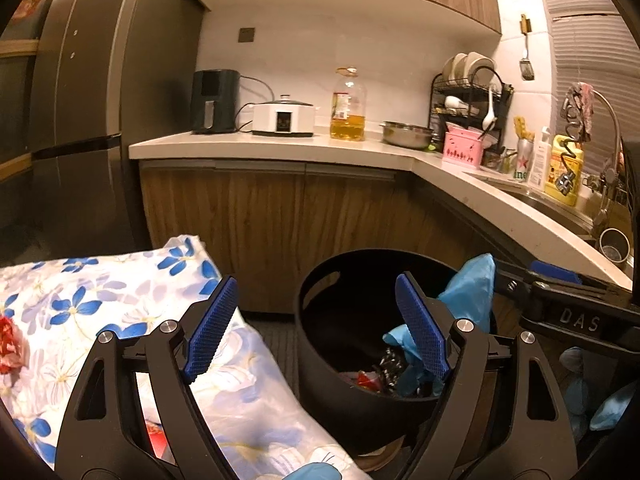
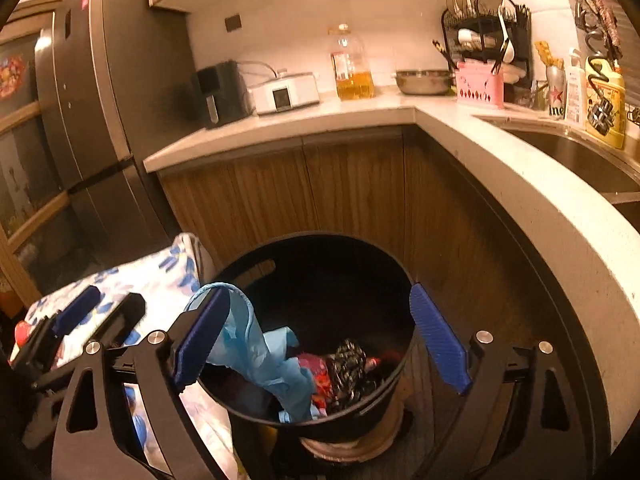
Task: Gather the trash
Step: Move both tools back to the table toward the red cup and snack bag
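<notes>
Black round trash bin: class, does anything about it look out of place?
Yes. A light blue plastic bag hangs over the black round trash bin's near rim, snagged on one finger of the open right tongs, rather than lying inside.

Warm, yellowish indoor light fell from above, brightening the white backsplash (image 1: 304,52) and counter (image 1: 280,146) toward twelve o'clock. The refrigerator (image 1: 80,120) at nine o'clock sat dim, and the trash bin (image 2: 320,280) interior was nearly black. Fisheye distortion bowed the counter edge, with dark vignetting in the corners. The right wrist view was slightly softer.
</notes>
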Available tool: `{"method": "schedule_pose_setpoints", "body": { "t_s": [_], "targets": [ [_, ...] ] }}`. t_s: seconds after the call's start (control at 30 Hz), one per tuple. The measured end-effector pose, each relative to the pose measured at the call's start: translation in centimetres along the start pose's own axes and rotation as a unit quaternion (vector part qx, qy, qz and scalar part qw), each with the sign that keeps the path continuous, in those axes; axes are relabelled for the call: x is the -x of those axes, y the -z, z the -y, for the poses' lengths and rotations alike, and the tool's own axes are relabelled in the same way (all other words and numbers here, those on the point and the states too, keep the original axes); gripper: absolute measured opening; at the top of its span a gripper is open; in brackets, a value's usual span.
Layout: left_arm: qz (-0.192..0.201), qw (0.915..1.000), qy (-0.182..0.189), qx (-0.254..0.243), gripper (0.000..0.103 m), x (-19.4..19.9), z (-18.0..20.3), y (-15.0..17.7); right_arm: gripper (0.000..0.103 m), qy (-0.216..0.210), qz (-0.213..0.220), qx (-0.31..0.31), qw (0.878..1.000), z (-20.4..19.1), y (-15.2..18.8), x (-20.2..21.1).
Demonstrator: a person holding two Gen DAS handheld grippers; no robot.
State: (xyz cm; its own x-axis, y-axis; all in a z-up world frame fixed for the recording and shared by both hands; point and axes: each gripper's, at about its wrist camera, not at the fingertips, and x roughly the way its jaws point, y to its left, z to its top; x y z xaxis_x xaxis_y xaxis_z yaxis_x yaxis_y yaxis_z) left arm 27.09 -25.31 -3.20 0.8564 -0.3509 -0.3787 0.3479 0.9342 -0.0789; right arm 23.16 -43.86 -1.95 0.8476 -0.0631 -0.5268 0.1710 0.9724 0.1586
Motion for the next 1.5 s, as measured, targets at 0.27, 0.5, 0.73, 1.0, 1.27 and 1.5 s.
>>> {"method": "schedule_pose_setpoints", "body": {
  "t_s": [0.27, 0.5, 0.73, 1.0, 1.27, 1.5],
  "targets": [
    [-0.007, 0.999, -0.023, 0.038, 0.08, 1.1, -3.2, 0.7, 0.097, 0.045, -0.075, 0.017, 0.996, 0.1, 1.7, -2.0],
    [0.02, 0.9975, -0.042, 0.053, 0.08, 4.3, -5.4, 1.0, 0.097, 0.069, -0.1, 0.039, 0.992, -0.3, 3.5, -1.6],
    [0.039, 0.9947, -0.072, 0.063, 0.081, 7.8, -7.8, 1.6, 0.097, 0.043, -0.077, 0.022, 0.996, -1.4, 4.1, 0.8],
    [0.039, 0.9868, -0.136, 0.079, 0.081, 11.9, -12.3, 4.0, 0.097, -0.01, 0.008, 0.014, 1.0, -5.4, 4.1, 3.9],
    [0.047, 0.9611, -0.246, 0.115, 0.082, 17.0, -20.5, 7.1, 0.097, -0.077, 0.068, 0.026, 0.994, -11.4, 5.5, 5.6],
    [0.046, 0.9308, -0.328, 0.155, 0.082, 20.1, -27.8, 9.6, 0.097, -0.119, 0.053, 0.055, 0.99, -16.6, 7.8, 3.8]
  ]
}}
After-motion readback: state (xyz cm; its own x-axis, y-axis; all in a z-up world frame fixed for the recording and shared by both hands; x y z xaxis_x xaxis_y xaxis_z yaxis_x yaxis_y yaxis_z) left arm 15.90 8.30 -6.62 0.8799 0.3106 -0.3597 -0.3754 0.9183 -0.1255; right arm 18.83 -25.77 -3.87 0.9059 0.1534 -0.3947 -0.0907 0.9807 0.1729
